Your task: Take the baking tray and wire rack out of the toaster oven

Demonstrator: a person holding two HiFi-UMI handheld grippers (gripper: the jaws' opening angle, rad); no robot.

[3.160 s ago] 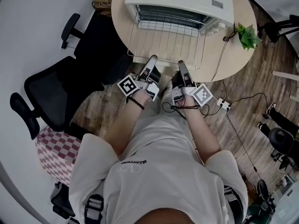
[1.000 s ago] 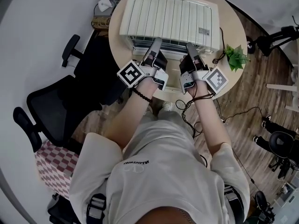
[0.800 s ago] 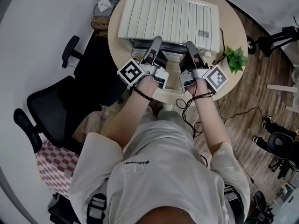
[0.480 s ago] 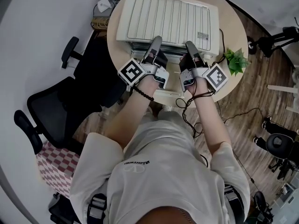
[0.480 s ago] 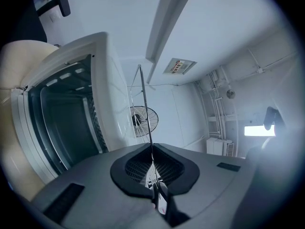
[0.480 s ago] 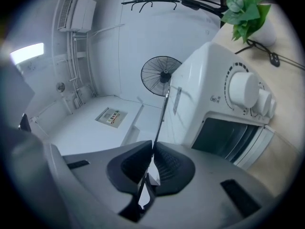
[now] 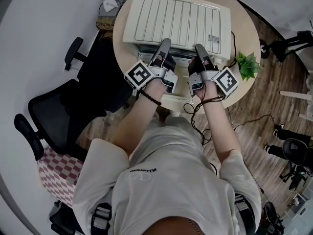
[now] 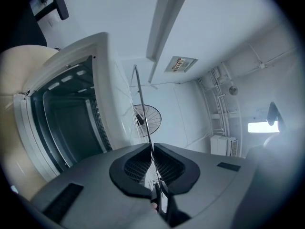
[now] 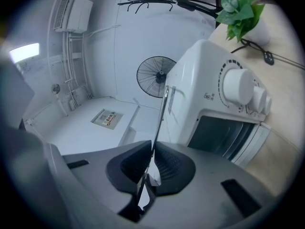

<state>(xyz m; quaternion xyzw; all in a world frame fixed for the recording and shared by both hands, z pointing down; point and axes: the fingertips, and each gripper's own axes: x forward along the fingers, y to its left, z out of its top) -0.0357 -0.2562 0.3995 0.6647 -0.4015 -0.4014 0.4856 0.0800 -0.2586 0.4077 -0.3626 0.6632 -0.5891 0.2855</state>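
My left gripper (image 7: 164,44) and right gripper (image 7: 199,48) each clamped on the near edge of the silver wire rack (image 7: 178,21), rack lying atop the white toaster oven (image 9: 200,70), round beige table (image 7: 246,31) beneath, small green plant (image 7: 246,62) right, black office chair (image 7: 58,102) left.

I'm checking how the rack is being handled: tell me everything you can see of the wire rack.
The wire rack is a thin metal grid of parallel bars, lying flat over the top of the white toaster oven. Its near edge is pinched by the left hand-held gripper and the right hand-held gripper, both shut on it.
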